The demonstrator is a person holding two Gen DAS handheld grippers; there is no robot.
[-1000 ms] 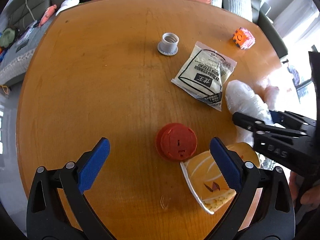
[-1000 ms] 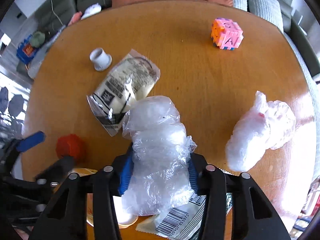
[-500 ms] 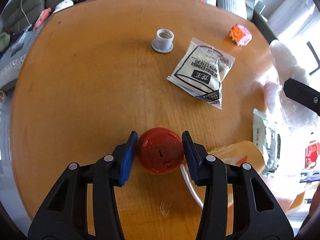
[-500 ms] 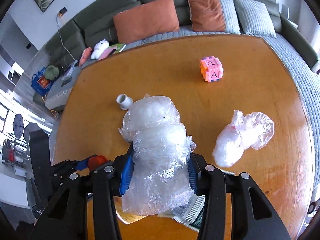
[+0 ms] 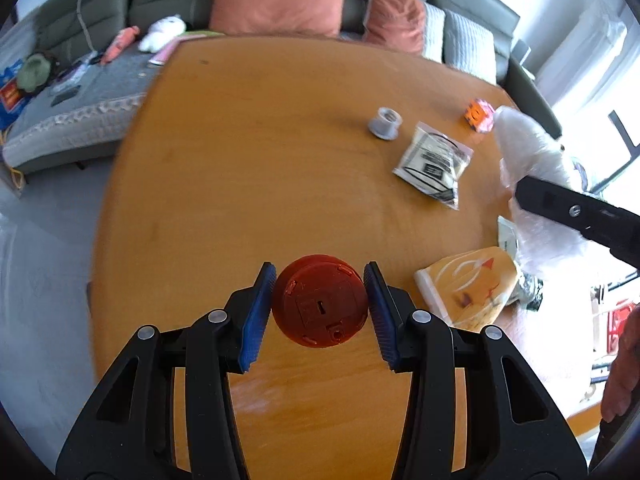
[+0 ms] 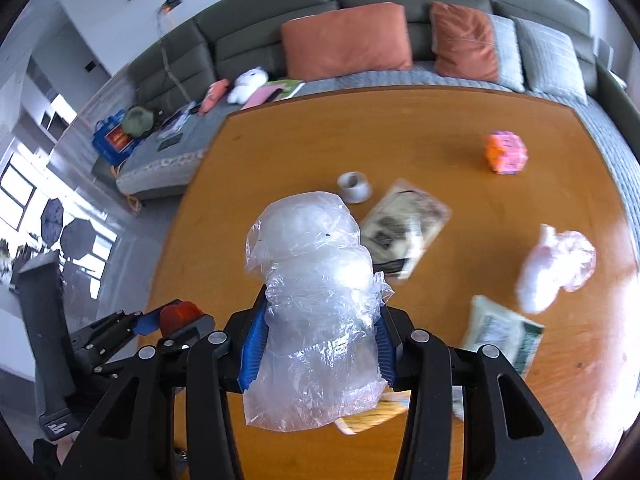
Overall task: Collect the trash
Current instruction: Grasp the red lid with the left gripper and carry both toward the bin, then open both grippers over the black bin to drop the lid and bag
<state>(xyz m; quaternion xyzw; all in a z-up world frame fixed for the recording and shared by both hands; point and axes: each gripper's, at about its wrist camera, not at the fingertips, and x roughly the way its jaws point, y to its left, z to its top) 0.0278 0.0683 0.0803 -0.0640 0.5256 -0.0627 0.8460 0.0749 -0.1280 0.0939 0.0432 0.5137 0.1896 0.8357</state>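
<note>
My left gripper (image 5: 320, 308) is shut on a round red plastic cap (image 5: 320, 306) and holds it above the wooden table (image 5: 240, 184). It also shows at the left of the right wrist view (image 6: 176, 318). My right gripper (image 6: 318, 344) is shut on a crumpled clear plastic bag (image 6: 316, 320), lifted above the table (image 6: 360, 132); the bag also shows at the right of the left wrist view (image 5: 532, 160). On the table lie a clear snack packet (image 5: 434, 162), an orange wrapper (image 5: 468, 286), a second plastic bag (image 6: 554, 268) and a green-white wrapper (image 6: 502, 332).
A grey plastic fitting (image 5: 385, 122) and a pink-orange toy cube (image 6: 505, 151) stand on the far part of the table. A grey sofa with orange cushions (image 5: 280, 2) runs behind the table. Floor lies to the left of the table edge.
My left gripper closed on the red cap and lifted it off the table. My right gripper rose higher with the clear plastic bag.
</note>
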